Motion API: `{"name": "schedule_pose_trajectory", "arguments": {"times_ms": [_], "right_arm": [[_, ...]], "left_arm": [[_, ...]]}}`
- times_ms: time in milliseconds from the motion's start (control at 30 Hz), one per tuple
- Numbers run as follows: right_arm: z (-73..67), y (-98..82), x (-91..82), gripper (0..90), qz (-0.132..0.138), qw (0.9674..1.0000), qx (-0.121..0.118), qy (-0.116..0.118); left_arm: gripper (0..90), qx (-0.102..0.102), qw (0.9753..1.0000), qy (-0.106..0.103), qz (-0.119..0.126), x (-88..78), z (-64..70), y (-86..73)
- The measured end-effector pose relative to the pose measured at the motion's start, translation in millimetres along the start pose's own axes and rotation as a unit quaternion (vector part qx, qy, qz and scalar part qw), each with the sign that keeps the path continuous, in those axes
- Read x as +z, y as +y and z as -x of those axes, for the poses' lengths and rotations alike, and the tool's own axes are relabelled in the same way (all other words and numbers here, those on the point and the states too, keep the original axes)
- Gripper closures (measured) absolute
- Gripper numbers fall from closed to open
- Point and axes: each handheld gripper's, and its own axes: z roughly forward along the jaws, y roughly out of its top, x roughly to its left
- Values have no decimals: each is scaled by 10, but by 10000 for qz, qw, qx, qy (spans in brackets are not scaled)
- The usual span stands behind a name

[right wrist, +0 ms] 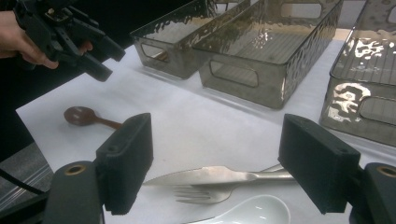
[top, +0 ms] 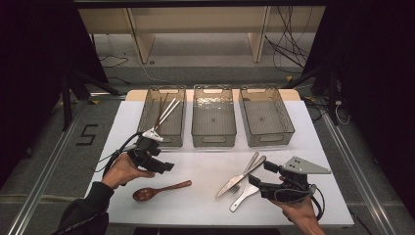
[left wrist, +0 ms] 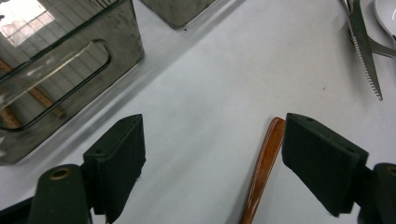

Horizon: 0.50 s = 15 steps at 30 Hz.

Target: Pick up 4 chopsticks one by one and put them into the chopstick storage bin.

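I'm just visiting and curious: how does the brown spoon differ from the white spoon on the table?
The brown spoon is dark and looks wooden; the white spoon is pale and glossy. The brown spoon lies alone near the left gripper; the white spoon lies against the knife and fork. Both lie flat on the white table, outside the bins.

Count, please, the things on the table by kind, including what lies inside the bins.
Clear bins: 3
Chopsticks, in the left bin: about 4, hard to separate
Wooden spoon: 1
Knife: 1
Fork: 1
White spoon: 1
Total: about 11
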Motion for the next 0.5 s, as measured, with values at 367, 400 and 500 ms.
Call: {"name": "schedule_pose_trajectory", "arguments": {"times_ms": [367,400,500], "right_arm": [[2,-6,-10,268,-1,10000,7,-24],[3,-6,-8,268,-5,10000,3,-27],[1,-4,-1,268,-21,10000,-23,-22]], "left_arm": [[206,284,9995,-4,-154,31,135,-58],[206,325,9993,11,-188,39,143,-64],[205,371,9990,5,-252,59,167,-84]]}}
